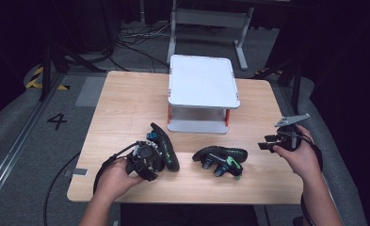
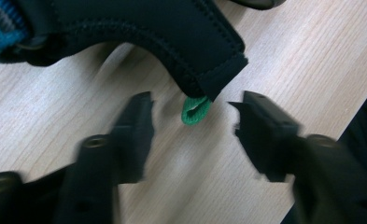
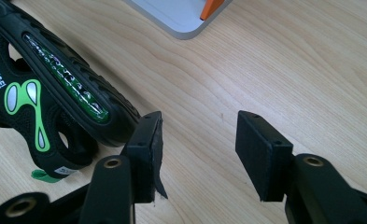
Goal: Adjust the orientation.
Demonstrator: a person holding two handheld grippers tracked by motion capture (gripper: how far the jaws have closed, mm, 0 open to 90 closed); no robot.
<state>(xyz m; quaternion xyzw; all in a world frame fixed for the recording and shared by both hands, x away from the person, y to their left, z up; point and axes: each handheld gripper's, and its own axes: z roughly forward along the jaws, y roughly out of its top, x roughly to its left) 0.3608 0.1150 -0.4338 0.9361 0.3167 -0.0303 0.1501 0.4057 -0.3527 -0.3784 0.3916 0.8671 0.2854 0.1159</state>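
Two black sandals with green trim lie on the wooden table (image 1: 126,103). The left sandal (image 1: 164,147) lies on its side beside my left gripper (image 1: 149,159). In the left gripper view its black heel tab (image 2: 209,60) and a small green loop (image 2: 195,111) sit between the jaws of my left gripper (image 2: 192,106), which stand apart without touching them. The right sandal (image 1: 220,161) lies at the middle of the table. My right gripper (image 1: 269,144) hovers to its right, open and empty. In the right gripper view the sandal's sole (image 3: 74,88) lies just left of my right gripper (image 3: 197,128).
A white two-level rack (image 1: 202,92) with orange posts stands at the back middle of the table; its base corner (image 3: 181,18) appears in the right gripper view. Bare wood lies at the left and far right. Beyond the table are a dark floor, cables and a metal frame.
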